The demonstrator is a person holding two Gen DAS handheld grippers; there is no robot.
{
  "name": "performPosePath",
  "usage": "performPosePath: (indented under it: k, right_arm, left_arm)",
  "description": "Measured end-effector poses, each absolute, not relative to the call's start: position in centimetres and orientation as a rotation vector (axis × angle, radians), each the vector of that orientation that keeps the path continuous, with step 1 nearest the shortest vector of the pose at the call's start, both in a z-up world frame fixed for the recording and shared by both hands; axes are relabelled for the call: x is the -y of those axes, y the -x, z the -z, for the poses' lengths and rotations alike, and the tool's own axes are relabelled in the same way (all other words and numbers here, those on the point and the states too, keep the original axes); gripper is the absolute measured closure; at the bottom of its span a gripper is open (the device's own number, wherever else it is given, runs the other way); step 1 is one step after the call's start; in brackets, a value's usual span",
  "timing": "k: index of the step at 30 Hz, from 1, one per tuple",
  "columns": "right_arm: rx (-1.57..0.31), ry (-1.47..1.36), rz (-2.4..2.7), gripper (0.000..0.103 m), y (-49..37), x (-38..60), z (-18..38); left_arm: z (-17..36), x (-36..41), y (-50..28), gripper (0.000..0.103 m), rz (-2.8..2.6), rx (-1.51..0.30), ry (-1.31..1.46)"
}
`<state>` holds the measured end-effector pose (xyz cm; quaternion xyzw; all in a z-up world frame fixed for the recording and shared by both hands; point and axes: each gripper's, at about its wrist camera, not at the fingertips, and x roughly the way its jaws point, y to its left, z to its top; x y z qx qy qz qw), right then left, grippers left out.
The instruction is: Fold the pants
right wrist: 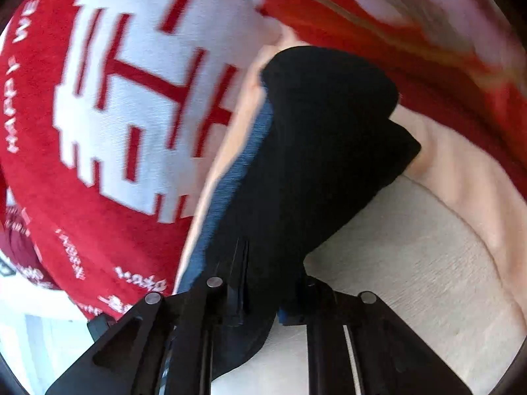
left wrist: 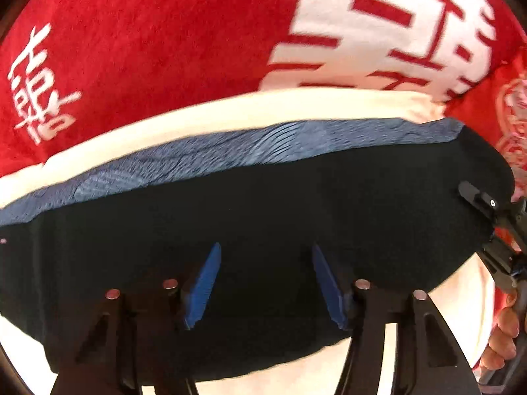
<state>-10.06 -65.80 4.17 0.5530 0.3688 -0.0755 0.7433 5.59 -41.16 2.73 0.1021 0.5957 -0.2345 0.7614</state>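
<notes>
The pants [left wrist: 263,204], black with a blue denim-like layer showing along one edge, lie on a cream cushion [left wrist: 230,108] beside a red blanket [left wrist: 148,49] with white characters. The left gripper [left wrist: 265,283] stands over them with blue pads apart, nothing pinched, the cloth below too dark to read. The right gripper [right wrist: 263,296] is clamped on a fold of the pants near the cushion's edge, its pads mostly buried in fabric.

Red blanket [left wrist: 148,49] with white characters, cream cushion [right wrist: 428,263].
</notes>
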Motion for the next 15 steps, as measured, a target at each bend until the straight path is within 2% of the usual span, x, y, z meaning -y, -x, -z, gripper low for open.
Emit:
performPosePath:
  k: [4,8,15]
  right_arm:
    - [-0.804,-1.095,0.11,0.088,9.2,63.8,-8.1]
    - [-0.832,-0.966,0.079,0.088,7.8,61.0,-10.4]
    - [-0.878,-0.759,0.054,0.088,4.7,55.6,-13.9]
  left_arm:
    - [-1.6,42.3,-4.9,0.042,0.554,-1.319,-0.233]
    - [-1.2,42.4,-3.0,0.042,0.594,-1.194,-0.282]
    - [-1.6,40.4,-3.2,0.042,0.657,-1.192,-0.216]
